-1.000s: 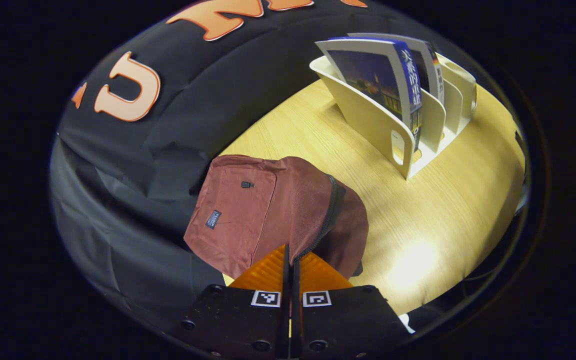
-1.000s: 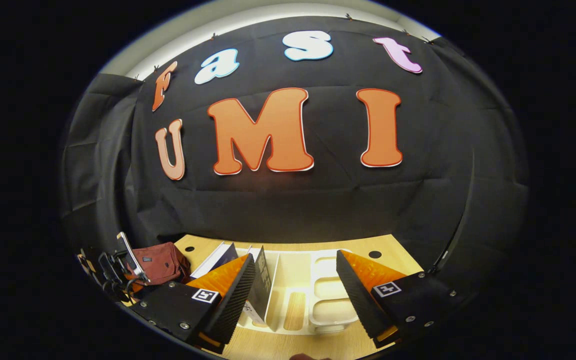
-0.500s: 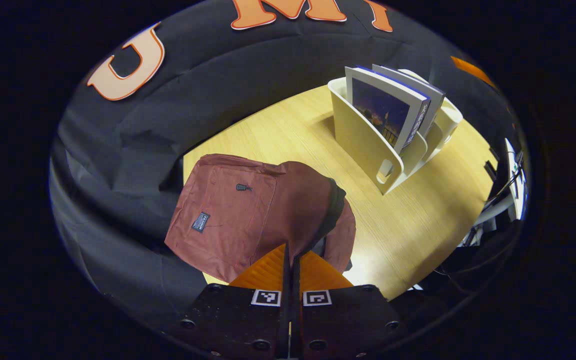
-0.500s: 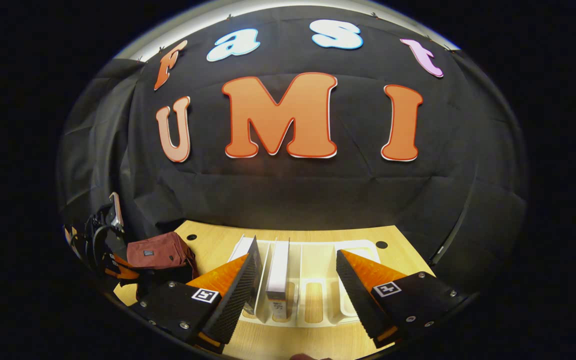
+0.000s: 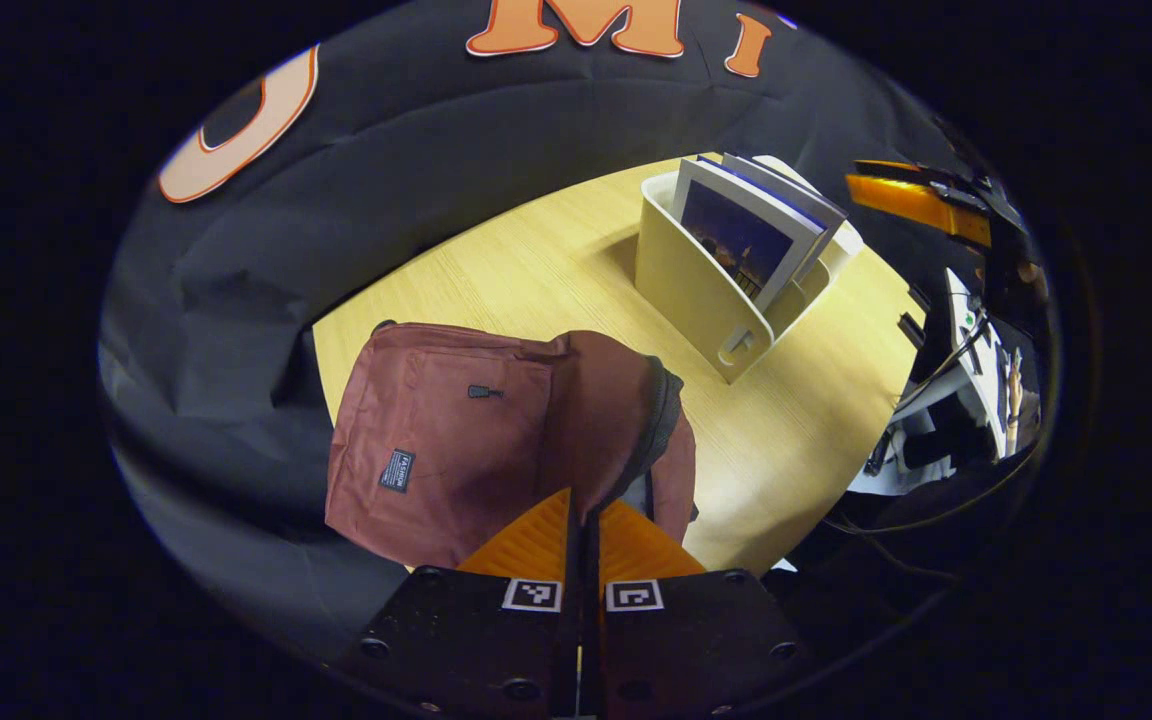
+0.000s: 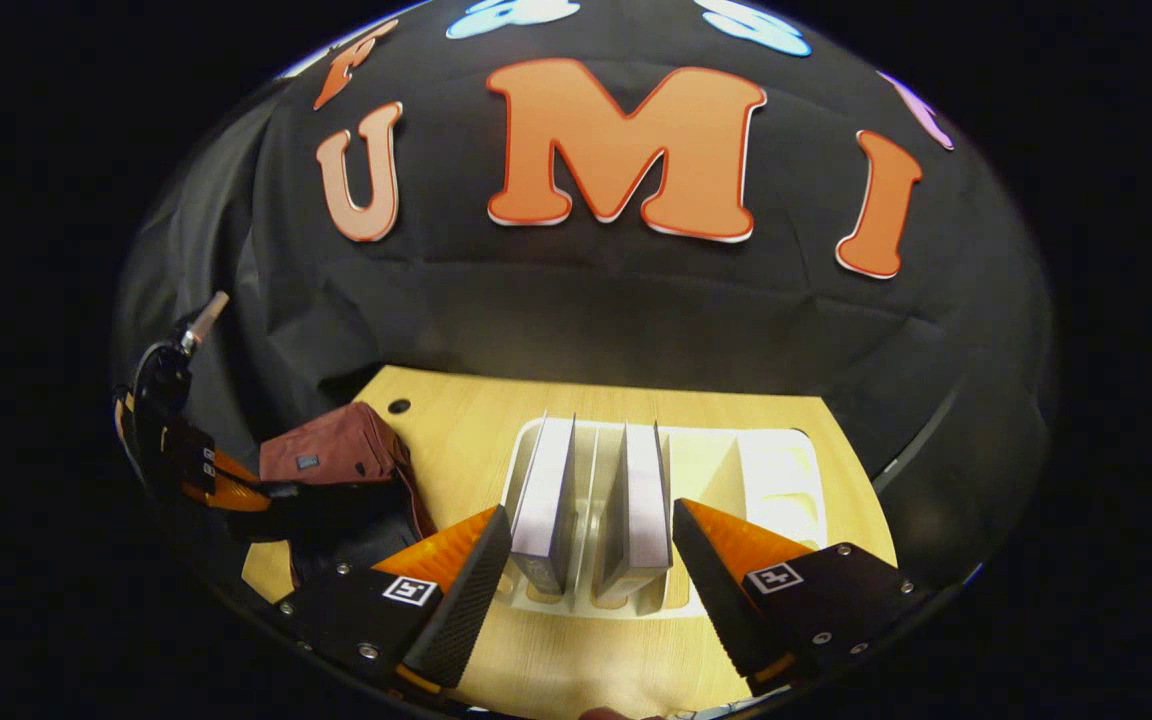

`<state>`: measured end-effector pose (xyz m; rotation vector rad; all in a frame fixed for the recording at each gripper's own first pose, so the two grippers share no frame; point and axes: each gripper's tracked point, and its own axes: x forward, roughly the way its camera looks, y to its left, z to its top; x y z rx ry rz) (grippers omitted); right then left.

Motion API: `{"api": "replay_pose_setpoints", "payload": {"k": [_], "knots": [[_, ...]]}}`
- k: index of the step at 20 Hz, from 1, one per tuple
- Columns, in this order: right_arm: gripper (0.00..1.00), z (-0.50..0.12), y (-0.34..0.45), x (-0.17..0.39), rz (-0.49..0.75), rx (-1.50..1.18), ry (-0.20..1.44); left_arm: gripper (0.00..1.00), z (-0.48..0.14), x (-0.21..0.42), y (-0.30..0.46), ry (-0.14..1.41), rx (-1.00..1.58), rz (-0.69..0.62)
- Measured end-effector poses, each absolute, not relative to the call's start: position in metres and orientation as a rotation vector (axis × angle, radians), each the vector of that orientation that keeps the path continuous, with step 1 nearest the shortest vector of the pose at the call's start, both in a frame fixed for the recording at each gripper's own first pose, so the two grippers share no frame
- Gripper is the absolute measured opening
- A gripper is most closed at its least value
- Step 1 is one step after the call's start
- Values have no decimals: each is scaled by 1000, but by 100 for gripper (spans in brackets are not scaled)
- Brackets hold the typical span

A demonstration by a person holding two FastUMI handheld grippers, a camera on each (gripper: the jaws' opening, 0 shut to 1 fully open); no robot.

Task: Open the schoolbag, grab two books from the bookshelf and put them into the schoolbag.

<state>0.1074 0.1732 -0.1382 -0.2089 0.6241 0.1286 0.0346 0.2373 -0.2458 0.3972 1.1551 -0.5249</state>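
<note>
A maroon schoolbag (image 5: 476, 440) lies on the wooden table (image 5: 536, 270), its dark zipper line (image 5: 654, 425) running down to my fingertips. My left gripper (image 5: 584, 505) is shut at the bag's zipper edge. In the right gripper view the left gripper (image 6: 221, 485) holds the schoolbag (image 6: 336, 452) by its near edge, with a dark gap under the fabric. Two books (image 6: 543, 500) (image 6: 641, 505) stand upright in the cream bookshelf (image 6: 776, 470). My right gripper (image 6: 591, 545) hangs open just in front of them, one finger on each side. In the left gripper view, the bookshelf (image 5: 686, 285) holds both books (image 5: 736, 235), with the right gripper (image 5: 911, 200) beyond it.
The black booth wall runs close behind the table. A round cable hole (image 6: 398, 406) sits in the table near the bag. Past the table's far edge in the left gripper view, cables and equipment (image 5: 956, 400) crowd the space.
My left gripper has pulled up and back while staying shut at the zipper. My right gripper has tilted down and moved in over the bookshelf, so both books now stand between its open fingers.
</note>
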Motion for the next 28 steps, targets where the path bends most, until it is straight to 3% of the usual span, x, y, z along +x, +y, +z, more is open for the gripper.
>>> {"api": "replay_pose_setpoints", "payload": {"k": [11, 20, 24, 28], "knots": [[97, -174, 211, 141, 214, -274, 991, 2, -233, 50, 258, 1169, 372, -599], [97, -224, 218, 180, 168, -271, 1224, 2, -228, 64, 267, 1227, 327, -657], [93, -246, 212, 186, 121, -255, 1312, 2, -227, 68, 269, 1235, 331, -668], [76, -264, 210, 183, 97, -275, 1378, 2, -230, 69, 268, 1247, 326, -675]]}}
